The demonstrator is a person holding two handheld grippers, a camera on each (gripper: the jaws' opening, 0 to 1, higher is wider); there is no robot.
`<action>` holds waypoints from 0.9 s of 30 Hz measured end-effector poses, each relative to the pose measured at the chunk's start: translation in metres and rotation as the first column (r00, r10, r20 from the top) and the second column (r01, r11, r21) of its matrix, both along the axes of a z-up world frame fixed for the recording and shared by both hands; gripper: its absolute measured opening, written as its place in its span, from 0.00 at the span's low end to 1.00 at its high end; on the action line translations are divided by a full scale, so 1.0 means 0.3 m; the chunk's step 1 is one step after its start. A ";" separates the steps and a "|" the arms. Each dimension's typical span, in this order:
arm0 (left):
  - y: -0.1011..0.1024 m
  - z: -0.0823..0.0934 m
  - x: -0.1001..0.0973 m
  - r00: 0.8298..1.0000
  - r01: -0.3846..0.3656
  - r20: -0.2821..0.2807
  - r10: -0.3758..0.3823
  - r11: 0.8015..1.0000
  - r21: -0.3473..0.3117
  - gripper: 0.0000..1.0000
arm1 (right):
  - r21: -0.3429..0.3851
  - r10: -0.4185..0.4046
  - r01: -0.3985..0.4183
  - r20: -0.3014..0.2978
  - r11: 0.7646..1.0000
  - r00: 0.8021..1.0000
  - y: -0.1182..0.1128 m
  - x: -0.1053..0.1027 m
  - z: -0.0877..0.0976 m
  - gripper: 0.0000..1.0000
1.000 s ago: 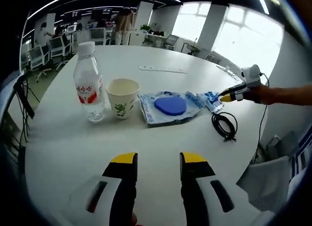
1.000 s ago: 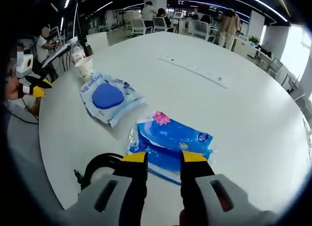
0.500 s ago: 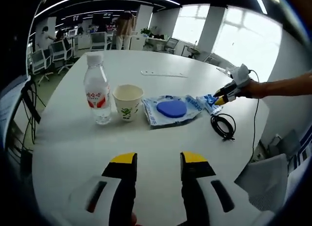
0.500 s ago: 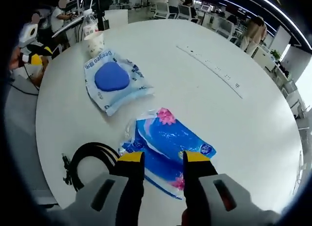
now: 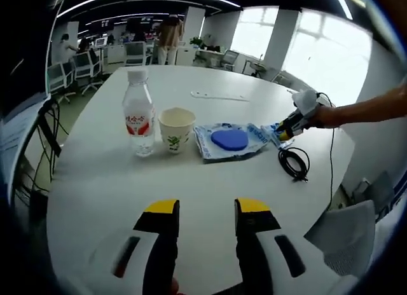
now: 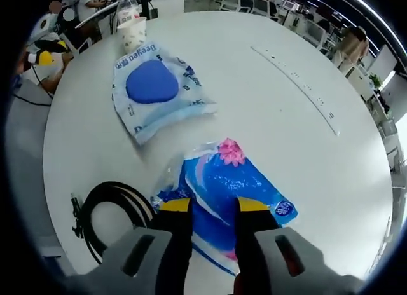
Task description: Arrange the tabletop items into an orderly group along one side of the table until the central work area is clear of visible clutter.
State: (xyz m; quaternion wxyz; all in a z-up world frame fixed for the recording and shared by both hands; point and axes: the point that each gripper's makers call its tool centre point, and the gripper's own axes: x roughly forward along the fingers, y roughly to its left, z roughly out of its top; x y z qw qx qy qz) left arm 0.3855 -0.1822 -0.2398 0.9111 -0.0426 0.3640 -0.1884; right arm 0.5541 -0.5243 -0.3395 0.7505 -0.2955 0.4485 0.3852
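Right gripper (image 6: 205, 206) jaws slightly apart over glossy blue tissue pack (image 6: 226, 187), grip unclear; pack's long axis diagonal on round white surface (image 6: 286, 117). Left gripper (image 5: 203, 209) jaws open, empty, near clear ribbed bottle (image 5: 139, 121), paper cup (image 5: 177, 130), coiled black cable (image 5: 293, 163).

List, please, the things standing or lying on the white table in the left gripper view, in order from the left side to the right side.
water bottle → paper cup → wipes packet with the blue disc → blue tissue pack, where the right gripper reaches → coiled black cable
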 end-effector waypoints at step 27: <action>0.009 0.011 -0.008 1.000 -0.010 0.000 0.010 1.000 -0.006 0.34 | 0.019 0.010 -0.011 0.032 1.000 0.999 0.046 -0.005 0.049 0.00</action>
